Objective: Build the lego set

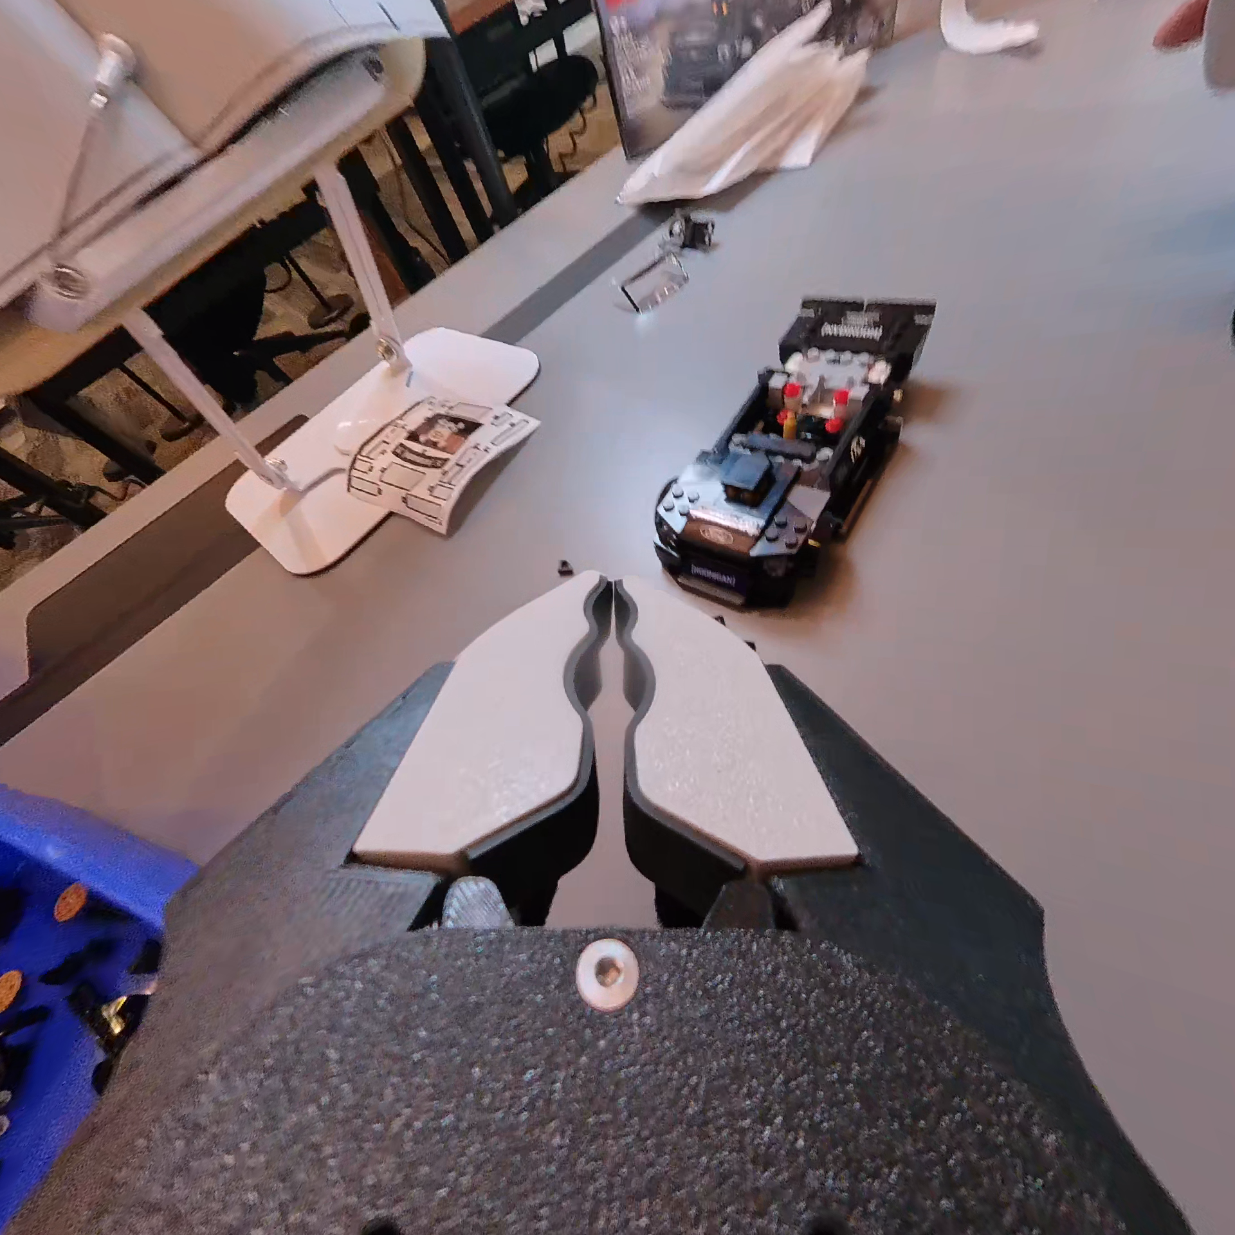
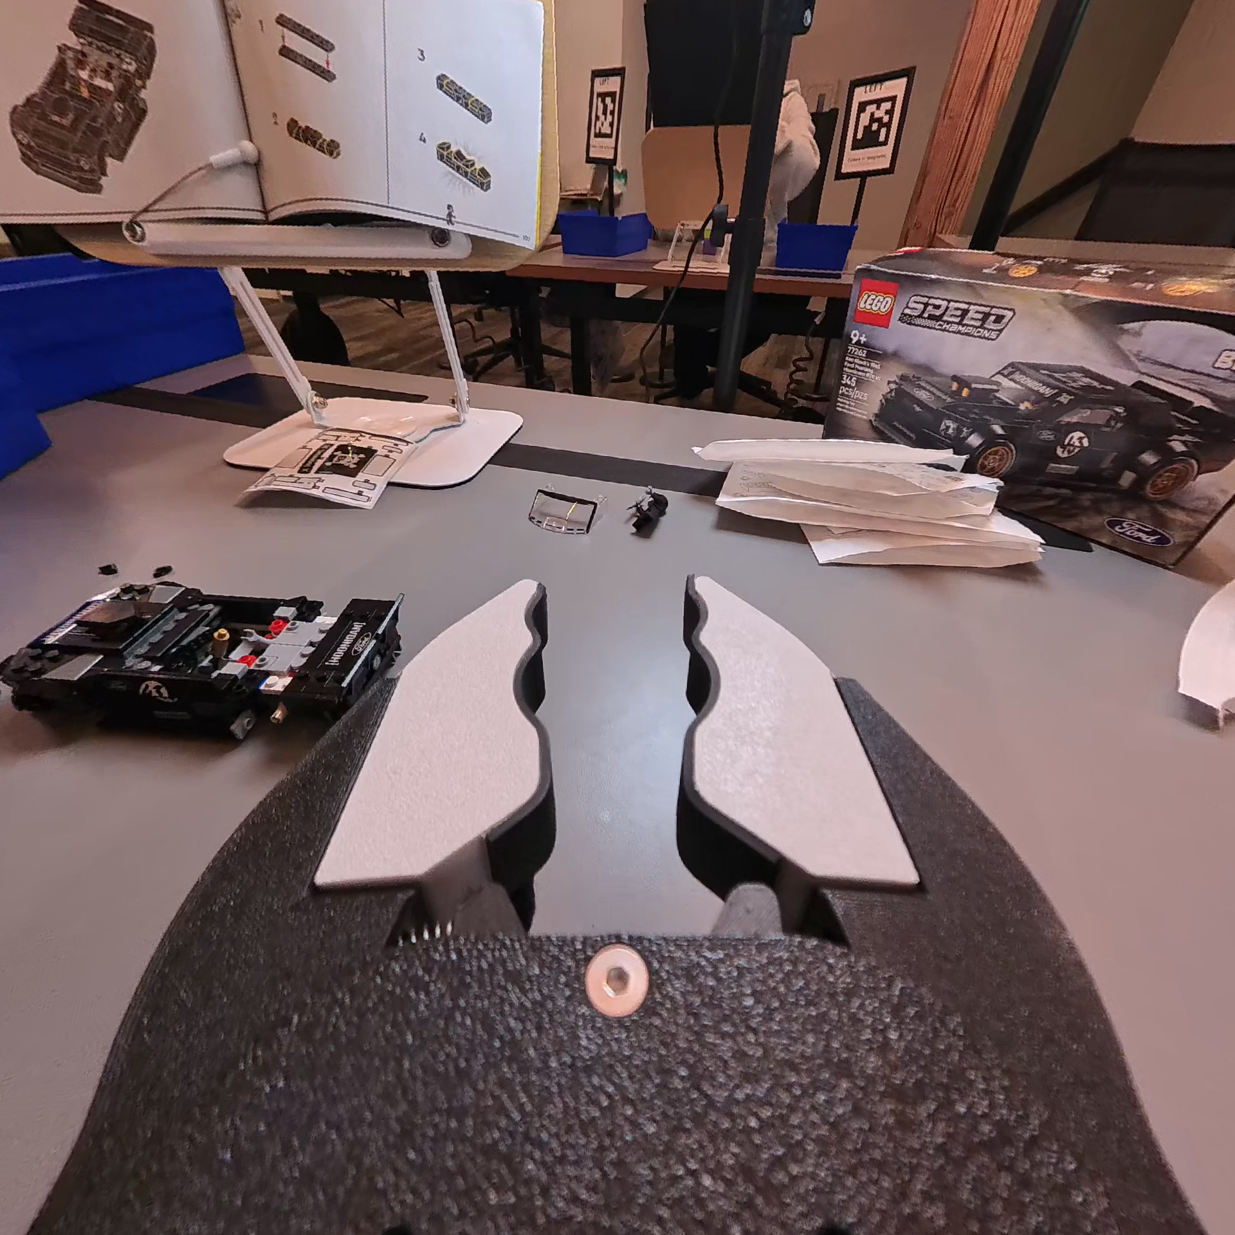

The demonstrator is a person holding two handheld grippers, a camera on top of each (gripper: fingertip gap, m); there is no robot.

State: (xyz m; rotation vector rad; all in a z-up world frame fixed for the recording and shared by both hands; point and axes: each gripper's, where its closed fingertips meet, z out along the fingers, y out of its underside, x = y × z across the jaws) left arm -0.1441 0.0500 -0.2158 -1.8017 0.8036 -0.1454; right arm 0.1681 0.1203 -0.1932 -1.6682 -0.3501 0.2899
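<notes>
Closed and empty, the left gripper (image 1: 613, 583) hovers just short of the half-built black Lego car (image 1: 795, 454) on the grey table (image 1: 1002, 668); the right gripper (image 2: 615, 588) gapes empty beside it, a clear windscreen piece (image 2: 565, 511), paper bags (image 2: 869, 508) and set box (image 2: 1042, 394) beyond.

Item count, as visible:
- One partly built black car (image 2: 200, 658).
- One clear windscreen piece (image 2: 565, 511).
- One small dark figure (image 2: 647, 508).
- Two loose black bits (image 2: 133, 570) near the car.
- One sticker sheet (image 2: 331, 466).
- One set box (image 2: 1042, 394).
- One open instruction booklet (image 2: 374, 107) on one white stand (image 2: 461, 434).
- Several white paper bags (image 2: 869, 501); exact number unclear.
</notes>
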